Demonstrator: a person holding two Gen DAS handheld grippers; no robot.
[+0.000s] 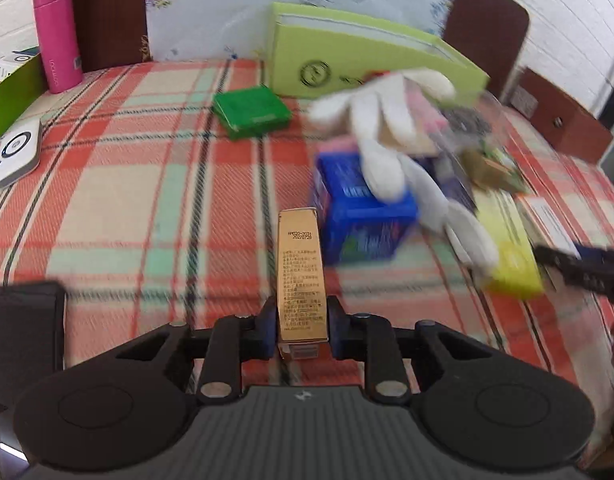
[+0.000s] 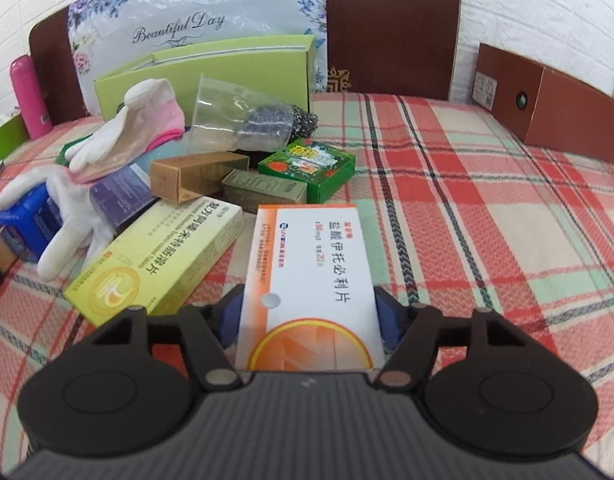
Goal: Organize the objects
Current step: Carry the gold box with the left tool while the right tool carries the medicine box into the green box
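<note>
My left gripper [image 1: 303,326] is shut on a narrow gold box [image 1: 301,276] and holds it over the plaid cloth, just left of a blue box [image 1: 363,220] draped with white gloves [image 1: 391,148]. My right gripper [image 2: 309,320] is shut on a white and orange medicine box [image 2: 311,280], held beside the pile. The pile holds a yellow medicine box [image 2: 159,260], a brown box [image 2: 195,176], an olive box [image 2: 263,192], a green box [image 2: 307,168] and a clear plastic cup [image 2: 235,120]. The right gripper's tip [image 1: 583,268] shows at the right edge of the left wrist view.
A pink bottle [image 1: 57,32] and a white device [image 1: 17,152] sit far left. A green case [image 1: 251,112] lies mid-table. An open lime-green box [image 2: 211,72] stands at the back before a flowered bag [image 2: 179,12]. A brown box [image 2: 547,100] stands far right.
</note>
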